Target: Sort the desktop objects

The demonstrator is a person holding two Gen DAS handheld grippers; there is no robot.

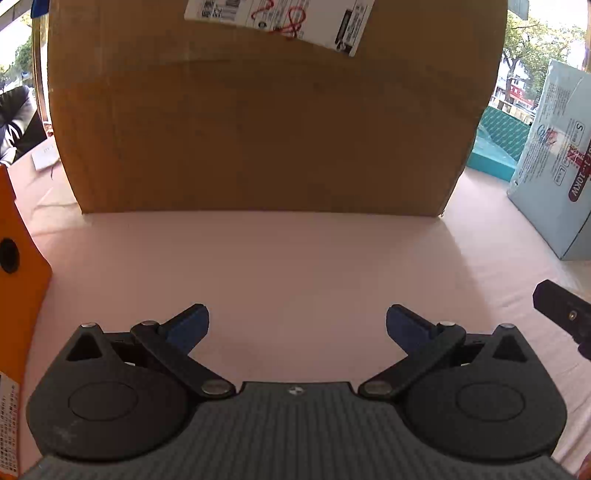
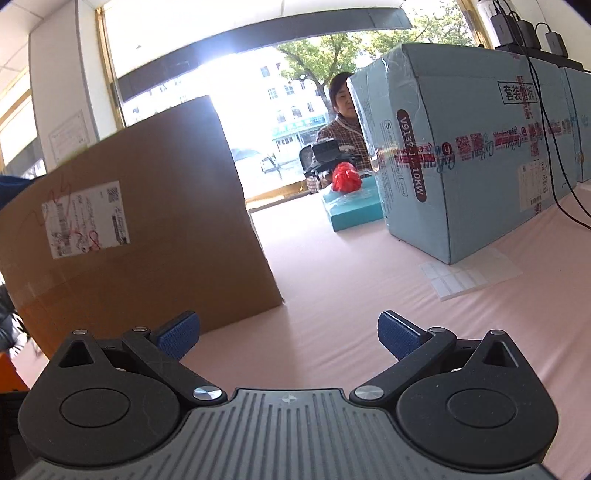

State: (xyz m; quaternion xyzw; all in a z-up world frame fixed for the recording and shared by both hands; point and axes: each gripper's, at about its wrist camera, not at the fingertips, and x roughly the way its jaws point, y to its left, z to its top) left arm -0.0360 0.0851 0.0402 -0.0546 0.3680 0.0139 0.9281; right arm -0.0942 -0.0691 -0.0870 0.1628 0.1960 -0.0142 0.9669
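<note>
My left gripper [image 1: 297,326] is open and empty, low over the pink tabletop [image 1: 280,266], facing a large brown cardboard box [image 1: 266,122] with a white shipping label [image 1: 280,22]. My right gripper [image 2: 288,338] is open and empty over the same tabletop [image 2: 351,295], to the right of the cardboard box [image 2: 140,229]. A tip of the right gripper shows at the right edge of the left wrist view [image 1: 565,314]. No small desktop object lies between either pair of fingers.
A large light-blue carton [image 2: 472,155] stands at the right, also in the left wrist view [image 1: 554,162]. A teal flat box [image 2: 351,210] with a red bundle [image 2: 345,177] sits behind. A white sheet [image 2: 469,277] lies by the carton. An orange box [image 1: 18,295] stands at left. A person [image 2: 343,122] sits beyond the table.
</note>
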